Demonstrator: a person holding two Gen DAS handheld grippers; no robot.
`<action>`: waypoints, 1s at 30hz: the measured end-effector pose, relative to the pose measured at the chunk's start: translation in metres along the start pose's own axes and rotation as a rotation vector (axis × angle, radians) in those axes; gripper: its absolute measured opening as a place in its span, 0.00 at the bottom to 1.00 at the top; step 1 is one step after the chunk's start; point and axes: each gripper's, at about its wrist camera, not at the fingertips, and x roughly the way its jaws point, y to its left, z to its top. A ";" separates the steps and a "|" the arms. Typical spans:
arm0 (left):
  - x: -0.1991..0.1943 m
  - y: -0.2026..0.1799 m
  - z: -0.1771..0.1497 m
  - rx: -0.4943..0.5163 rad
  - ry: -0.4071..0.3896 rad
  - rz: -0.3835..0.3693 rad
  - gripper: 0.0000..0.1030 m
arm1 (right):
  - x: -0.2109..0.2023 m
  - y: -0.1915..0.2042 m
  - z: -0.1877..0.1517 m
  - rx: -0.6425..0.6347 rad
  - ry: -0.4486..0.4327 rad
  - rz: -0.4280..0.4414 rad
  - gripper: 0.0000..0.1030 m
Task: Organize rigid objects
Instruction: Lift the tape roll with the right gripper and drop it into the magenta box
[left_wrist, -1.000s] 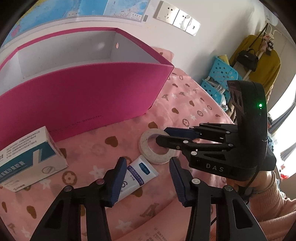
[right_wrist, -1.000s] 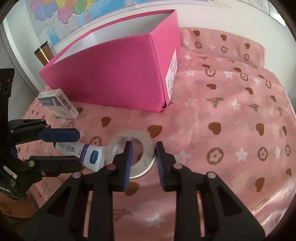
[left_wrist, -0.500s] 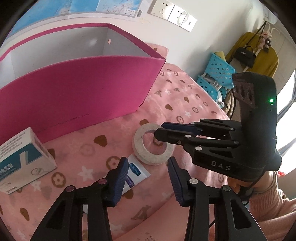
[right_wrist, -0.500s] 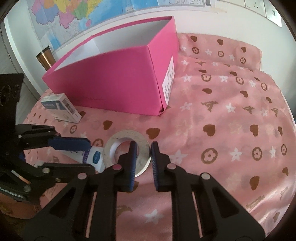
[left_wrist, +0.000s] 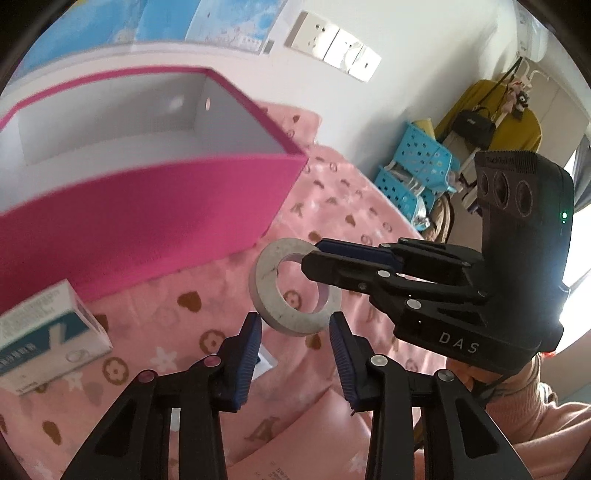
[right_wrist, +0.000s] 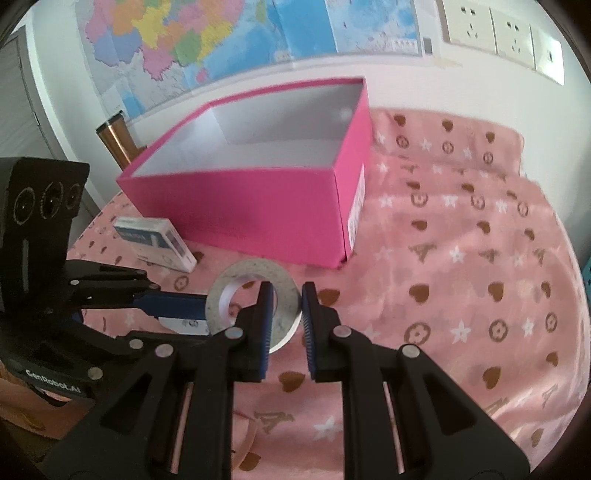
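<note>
Surface: a pink cloth (right_wrist: 461, 258) printed with hearts and stars covers the table below a wall map (right_wrist: 221, 40).
Tape roll (left_wrist: 293, 286): lifted clear of the cloth, tilted, its rim pinched by the right gripper (right_wrist: 287, 317), one finger through the hole, so it carries easily.
Right gripper: clamped on the roll's wall.
Left gripper (left_wrist: 293, 354): closed down onto a tube (left_wrist: 264, 363), mostly hidden beneath its fingers.
Pink box (right_wrist: 258, 206): open-topped, just behind, probably the destination.
Medicine carton (right_wrist: 155, 240): lies beside the box, waiting.
</note>
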 end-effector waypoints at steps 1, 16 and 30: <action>-0.003 -0.001 0.002 0.003 -0.008 0.001 0.36 | -0.002 0.001 0.003 -0.005 -0.008 0.000 0.17; -0.035 -0.005 0.030 0.047 -0.097 0.064 0.36 | -0.021 0.016 0.041 -0.087 -0.098 -0.003 0.17; -0.047 0.009 0.072 0.052 -0.151 0.126 0.36 | -0.014 0.014 0.091 -0.120 -0.142 0.009 0.17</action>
